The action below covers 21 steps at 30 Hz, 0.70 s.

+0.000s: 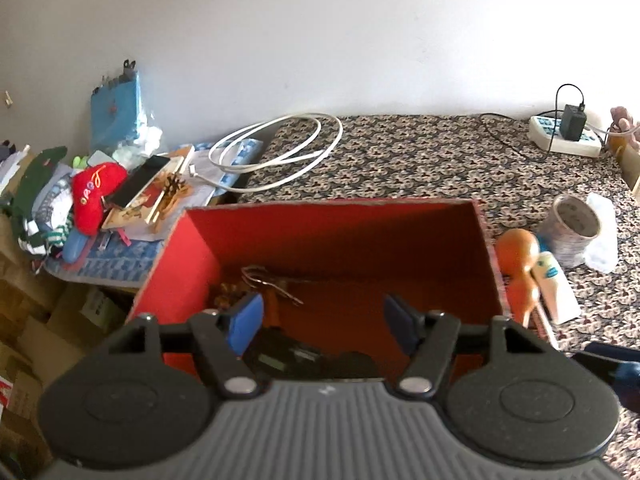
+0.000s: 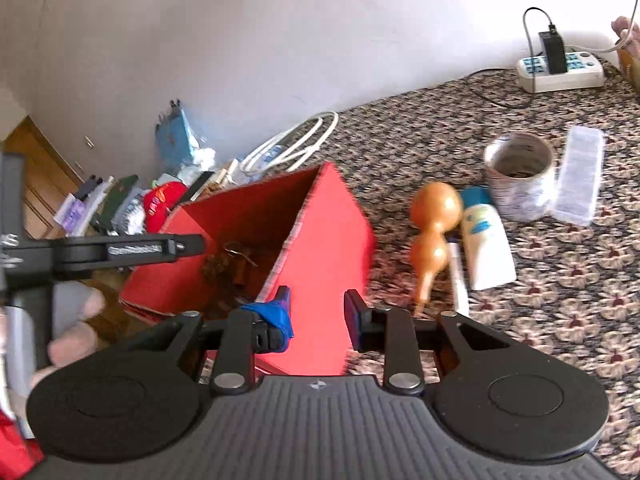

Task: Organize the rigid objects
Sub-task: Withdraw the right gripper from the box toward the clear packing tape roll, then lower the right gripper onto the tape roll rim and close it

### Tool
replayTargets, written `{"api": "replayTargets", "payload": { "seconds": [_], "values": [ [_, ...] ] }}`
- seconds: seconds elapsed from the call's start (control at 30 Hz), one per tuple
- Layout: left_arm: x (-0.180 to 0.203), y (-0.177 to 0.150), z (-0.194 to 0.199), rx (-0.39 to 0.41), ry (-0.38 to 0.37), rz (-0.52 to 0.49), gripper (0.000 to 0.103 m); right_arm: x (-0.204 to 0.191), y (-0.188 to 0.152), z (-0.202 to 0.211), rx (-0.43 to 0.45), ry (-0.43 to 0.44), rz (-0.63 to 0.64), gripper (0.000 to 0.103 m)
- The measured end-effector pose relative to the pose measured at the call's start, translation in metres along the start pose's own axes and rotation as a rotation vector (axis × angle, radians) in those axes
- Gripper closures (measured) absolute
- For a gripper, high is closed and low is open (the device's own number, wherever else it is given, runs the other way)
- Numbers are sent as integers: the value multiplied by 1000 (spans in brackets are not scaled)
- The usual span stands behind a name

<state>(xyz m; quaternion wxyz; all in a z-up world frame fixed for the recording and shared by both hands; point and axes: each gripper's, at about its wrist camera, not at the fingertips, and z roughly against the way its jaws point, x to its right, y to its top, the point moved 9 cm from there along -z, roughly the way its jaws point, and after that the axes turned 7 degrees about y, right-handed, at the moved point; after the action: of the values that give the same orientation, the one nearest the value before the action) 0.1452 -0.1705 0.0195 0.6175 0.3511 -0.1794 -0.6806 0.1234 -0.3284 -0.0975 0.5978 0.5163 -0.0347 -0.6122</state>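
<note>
An open red cardboard box (image 1: 340, 236) stands on the patterned cloth. Inside lie a pine cone (image 1: 226, 298), a bent metal hook (image 1: 272, 280) and a black device (image 1: 296, 356). My left gripper (image 1: 322, 312) hangs above the box's near side, open, with nothing between its blue pads. Right of the box lie an orange gourd (image 2: 434, 216), a white tube with a blue cap (image 2: 484, 240) and a thin white stick (image 2: 458, 276). My right gripper (image 2: 318, 308) is by the box's near right corner (image 2: 320, 232), its fingers a little apart and empty.
A patterned round tin (image 2: 520, 176) and a clear plastic case (image 2: 580, 176) sit beyond the tube. A power strip (image 2: 560, 68) with a charger lies by the wall. A coiled white cable (image 1: 280, 148) and a heap of clutter (image 1: 100, 196) lie left of the box. A hand (image 2: 76, 320) shows at the left.
</note>
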Motion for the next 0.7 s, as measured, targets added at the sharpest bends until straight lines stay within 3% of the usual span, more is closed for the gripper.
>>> {"api": "replayTargets", "payload": {
  "seconds": [0.2,0.4,0.7],
  "values": [
    [30,-4,21,-4,2,2,35,36,-6,15,-14,-99,1,91],
    [60,-6,35,3,-13,-27,35,63,-12,30,-15,-136,-54,91],
    [113,-11,40,5,-104,-119,35,91,-24,44,-2,-190,-150,91]
  ]
}}
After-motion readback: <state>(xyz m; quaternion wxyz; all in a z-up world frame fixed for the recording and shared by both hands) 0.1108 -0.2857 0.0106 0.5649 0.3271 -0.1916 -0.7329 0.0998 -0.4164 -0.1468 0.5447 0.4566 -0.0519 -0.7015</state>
